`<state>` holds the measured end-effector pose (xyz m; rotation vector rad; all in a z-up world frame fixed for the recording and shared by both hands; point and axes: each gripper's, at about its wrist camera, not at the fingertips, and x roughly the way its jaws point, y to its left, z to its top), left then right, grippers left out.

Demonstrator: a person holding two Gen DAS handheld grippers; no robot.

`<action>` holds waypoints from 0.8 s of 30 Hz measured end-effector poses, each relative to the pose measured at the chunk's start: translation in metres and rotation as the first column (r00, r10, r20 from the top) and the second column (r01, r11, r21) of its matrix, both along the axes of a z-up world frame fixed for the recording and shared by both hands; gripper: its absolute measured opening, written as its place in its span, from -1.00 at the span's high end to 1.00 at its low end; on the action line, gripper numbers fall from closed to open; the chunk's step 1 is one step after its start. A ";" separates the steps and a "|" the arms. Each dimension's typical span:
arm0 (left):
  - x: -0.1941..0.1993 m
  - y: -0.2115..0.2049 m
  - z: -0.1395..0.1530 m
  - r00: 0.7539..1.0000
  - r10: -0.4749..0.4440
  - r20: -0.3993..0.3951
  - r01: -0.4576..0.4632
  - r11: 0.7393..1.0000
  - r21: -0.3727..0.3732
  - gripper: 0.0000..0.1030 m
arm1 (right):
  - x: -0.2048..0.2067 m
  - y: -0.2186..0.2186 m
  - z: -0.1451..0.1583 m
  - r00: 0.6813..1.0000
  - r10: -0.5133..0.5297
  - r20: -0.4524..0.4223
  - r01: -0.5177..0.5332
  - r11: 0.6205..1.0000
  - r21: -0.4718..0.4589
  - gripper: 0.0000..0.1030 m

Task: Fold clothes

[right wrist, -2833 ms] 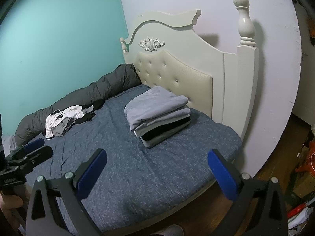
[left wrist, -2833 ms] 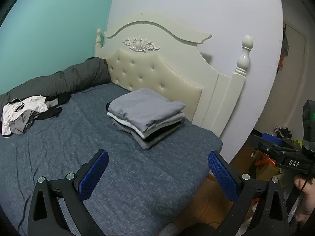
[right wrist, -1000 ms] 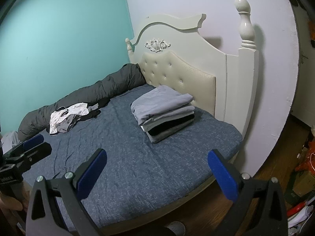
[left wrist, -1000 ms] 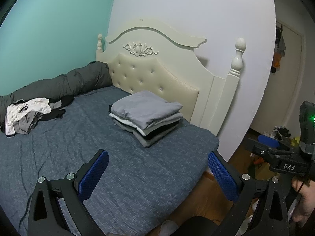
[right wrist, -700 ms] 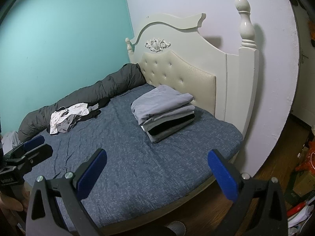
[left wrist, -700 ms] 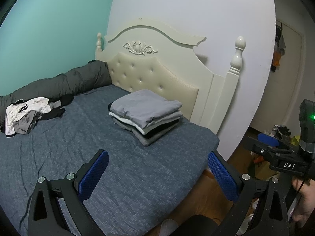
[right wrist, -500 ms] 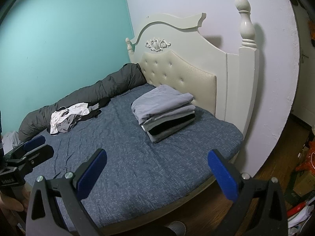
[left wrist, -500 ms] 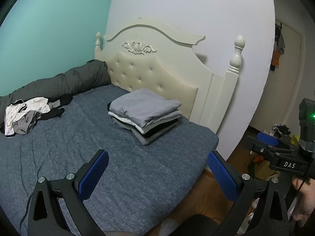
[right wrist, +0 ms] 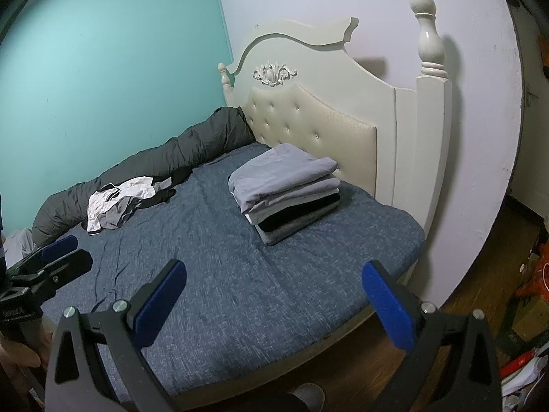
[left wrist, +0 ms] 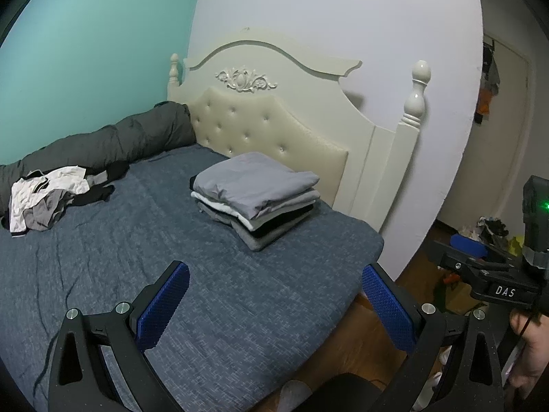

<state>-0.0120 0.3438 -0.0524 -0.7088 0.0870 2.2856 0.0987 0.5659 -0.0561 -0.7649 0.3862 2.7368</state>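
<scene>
Both grippers hang off the bed [left wrist: 240, 309] edge, left gripper [left wrist: 274, 304] and right gripper [right wrist: 274, 300] jaws wide, empty. Folded stack [left wrist: 255, 195] sits by the headboard [left wrist: 274, 130]; unfolded clothes pile [left wrist: 51, 199] lies far side. Next: reach the pile, pinch one garment only, drag it flat mid-bed.

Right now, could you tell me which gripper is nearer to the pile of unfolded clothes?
Left. The left gripper is on the side of the unfolded clothes, though apart from them; the right gripper sits farther over, facing the folded stack.
</scene>
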 end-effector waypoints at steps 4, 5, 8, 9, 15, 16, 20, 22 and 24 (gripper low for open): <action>0.000 -0.001 0.000 1.000 0.000 -0.007 0.000 1.000 0.004 -0.99 | 0.000 0.000 -0.001 1.000 0.000 0.001 0.000 1.000 -0.002 -0.99; 0.001 -0.001 0.000 1.000 0.002 -0.010 -0.002 1.000 0.002 -0.99 | 0.000 0.000 -0.001 1.000 0.000 0.001 0.000 1.000 -0.002 -0.99; 0.002 -0.001 0.000 1.000 0.006 -0.012 -0.006 1.000 0.001 -0.99 | 0.000 0.000 -0.001 1.000 0.000 0.002 0.000 1.000 -0.004 -0.99; 0.001 -0.001 0.000 1.000 0.009 -0.009 -0.009 1.000 0.001 -0.99 | 0.000 0.001 -0.002 1.000 0.000 0.002 0.000 1.000 -0.005 -0.99; -0.001 0.000 0.000 1.000 -0.001 0.008 0.001 1.000 0.001 -0.99 | 0.001 0.001 -0.003 1.000 -0.002 0.004 0.002 1.000 -0.009 -0.99; -0.001 0.000 0.000 1.000 -0.002 0.009 0.002 1.000 0.002 -0.99 | 0.001 0.001 -0.003 1.000 -0.003 0.004 0.003 1.000 -0.009 -0.99; 0.000 0.000 -0.001 1.000 -0.003 0.008 0.003 1.000 0.002 -0.99 | 0.001 0.002 -0.003 1.000 -0.003 0.006 0.003 1.000 -0.010 -0.99; 0.001 0.001 -0.001 1.000 -0.007 0.005 0.007 1.000 -0.001 -0.99 | 0.001 0.002 -0.004 1.000 -0.004 0.006 0.004 1.000 -0.010 -0.99; 0.001 0.002 -0.002 1.000 -0.008 0.004 0.008 1.000 -0.001 -0.99 | 0.001 0.002 -0.004 1.000 -0.005 0.007 0.005 1.000 -0.011 -0.99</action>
